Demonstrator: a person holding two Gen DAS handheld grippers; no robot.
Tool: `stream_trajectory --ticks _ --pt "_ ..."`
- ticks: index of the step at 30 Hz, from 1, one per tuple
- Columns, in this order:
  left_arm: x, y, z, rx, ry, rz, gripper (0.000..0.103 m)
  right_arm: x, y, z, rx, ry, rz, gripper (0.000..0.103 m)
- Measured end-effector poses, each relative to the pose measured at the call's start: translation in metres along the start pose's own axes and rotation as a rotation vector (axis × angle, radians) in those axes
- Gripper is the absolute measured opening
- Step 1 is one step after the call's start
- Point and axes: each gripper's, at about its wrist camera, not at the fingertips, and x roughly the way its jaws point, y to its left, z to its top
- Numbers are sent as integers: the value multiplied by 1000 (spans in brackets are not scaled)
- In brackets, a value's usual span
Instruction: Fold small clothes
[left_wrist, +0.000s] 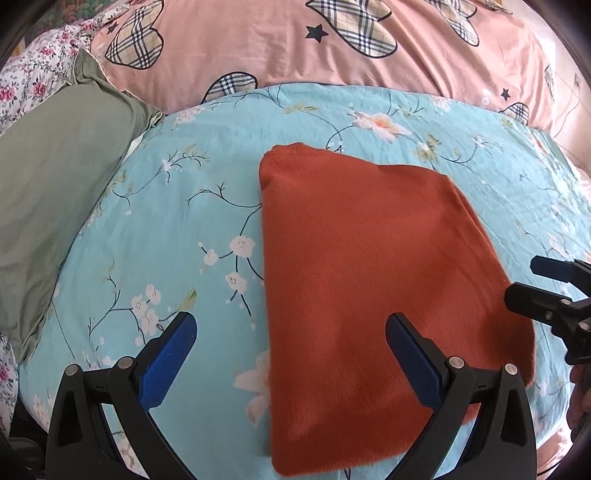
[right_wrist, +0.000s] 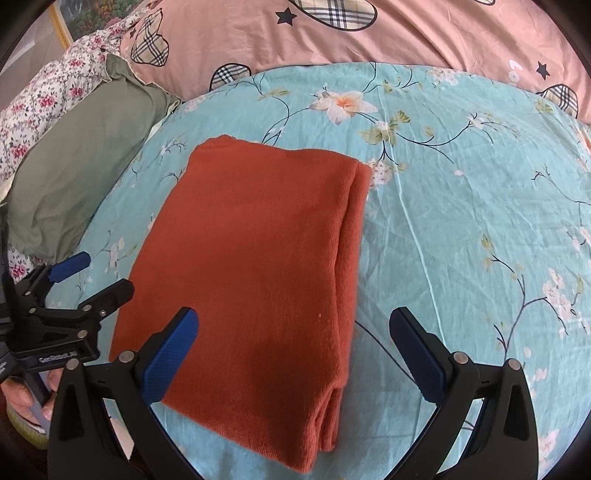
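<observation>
- Left wrist view: left hand-held gripper (left_wrist: 291, 332) spread wide and holding nothing, poised above the near edge of an orange knit garment (left_wrist: 369, 280)
- Lying flat on the bed (left_wrist: 184, 221) over a turquoise floral sheet, already folded into a compact rectangle, left edge straight and tidy
- Right hand-held gripper (left_wrist: 524, 284) entering from the right edge, just beside the garment's right side, jaws apart and gripping nothing
- Green pillow (left_wrist: 55, 206) well off to the left, pink quilt (left_wrist: 295, 44) with plaid hearts bunched up beyond the sheet
- Right wrist view: right hand-held gripper (right_wrist: 295, 332) likewise spread, empty, hovering over the near right corner of the orange knit garment (right_wrist: 251, 266)
- Stacked layers showing along the garment's right and near edges, several thicknesses lined up closely, a sign of more than one fold completed
- Left hand-held gripper (right_wrist: 96, 277) visible at the left, jaws open, close beside the garment's left edge without pinching it
- Green pillow (right_wrist: 85, 184) to the far left, clear of the garment, pink quilt (right_wrist: 406, 33) beyond
- Judged near finished for this piece: neat and squared, perhaps one last halving or a smoothing pass left, or simply setting it aside; no other small clothes in sight in either view
</observation>
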Motion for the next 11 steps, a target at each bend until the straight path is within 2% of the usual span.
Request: stream_trajectory --ticks 11 --pt "10 3 11 17 -2 -8 102 8 -7 9 23 -4 52 103"
